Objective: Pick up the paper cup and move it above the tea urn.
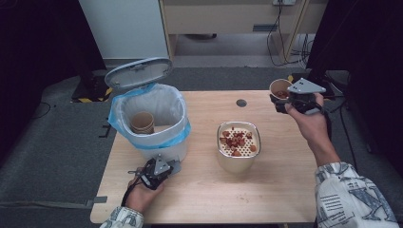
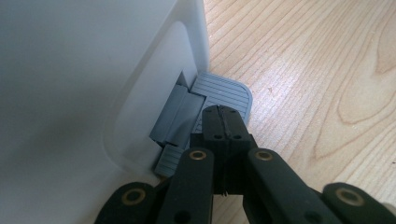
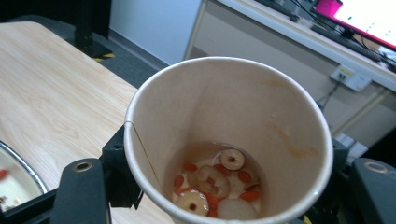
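My right gripper (image 1: 281, 101) is shut on a paper cup (image 1: 280, 88) and holds it upright above the table's far right corner. The paper cup (image 3: 229, 140) holds a little liquid with red berries and sliced fruit at the bottom. My left gripper (image 1: 174, 166) is shut, with its tips (image 2: 224, 117) pressing on the grey pedal (image 2: 223, 91) at the foot of the white bin (image 1: 151, 122). The bin's lid (image 1: 139, 72) stands up, and a brown paper cup (image 1: 142, 122) lies inside on the blue liner.
A metal container with a perforated strainer (image 1: 238, 141) stands at the table's middle, with red fruit bits on the strainer. A round black cap (image 1: 241, 102) sits in the wooden table (image 1: 266, 190) near the far edge. Cables and a desk lie beyond.
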Available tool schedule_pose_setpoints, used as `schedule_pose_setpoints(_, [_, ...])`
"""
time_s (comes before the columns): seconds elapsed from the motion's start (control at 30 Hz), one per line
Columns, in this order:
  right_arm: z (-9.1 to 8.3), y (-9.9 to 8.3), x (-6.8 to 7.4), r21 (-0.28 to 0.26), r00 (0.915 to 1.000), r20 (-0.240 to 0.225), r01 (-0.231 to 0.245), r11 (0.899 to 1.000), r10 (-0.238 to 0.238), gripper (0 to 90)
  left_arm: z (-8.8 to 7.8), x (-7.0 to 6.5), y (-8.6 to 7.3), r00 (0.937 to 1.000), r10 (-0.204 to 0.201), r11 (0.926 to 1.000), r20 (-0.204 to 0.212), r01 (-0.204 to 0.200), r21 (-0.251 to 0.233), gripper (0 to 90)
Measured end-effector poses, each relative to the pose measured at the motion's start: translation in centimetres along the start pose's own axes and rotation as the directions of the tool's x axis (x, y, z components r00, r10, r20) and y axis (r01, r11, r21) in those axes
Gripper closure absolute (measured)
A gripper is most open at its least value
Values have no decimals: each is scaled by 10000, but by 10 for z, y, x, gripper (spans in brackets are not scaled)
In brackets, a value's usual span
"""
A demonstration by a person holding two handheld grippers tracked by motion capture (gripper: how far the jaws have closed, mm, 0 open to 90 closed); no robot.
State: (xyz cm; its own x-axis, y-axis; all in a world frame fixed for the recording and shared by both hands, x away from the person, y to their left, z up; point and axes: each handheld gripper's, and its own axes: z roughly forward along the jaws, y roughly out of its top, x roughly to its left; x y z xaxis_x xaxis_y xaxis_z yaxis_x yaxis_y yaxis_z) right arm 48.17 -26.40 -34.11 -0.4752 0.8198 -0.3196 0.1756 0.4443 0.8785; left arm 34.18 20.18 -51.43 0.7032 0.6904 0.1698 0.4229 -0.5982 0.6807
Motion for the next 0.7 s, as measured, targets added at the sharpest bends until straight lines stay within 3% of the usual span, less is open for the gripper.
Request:
schedule_pose_setpoints(0.37, [6, 16, 6, -97, 9990, -66, 440, 9990, -440, 302, 0, 0, 0, 10000, -14, 10000, 16, 14, -8, 900])
schedule_pose_setpoints(0.5, [6, 19, 6, -154, 9995, -37, 301, 9994, -301, 302, 0, 0, 0, 10000, -3, 10000, 6, 3, -6, 900])
schedule_pose_setpoints(0.7, [8, 23, 10, -179, 9976, -100, 686, 9975, -688, 300, 0, 0, 0, 10000, -9, 10000, 16, 9, -11, 900])
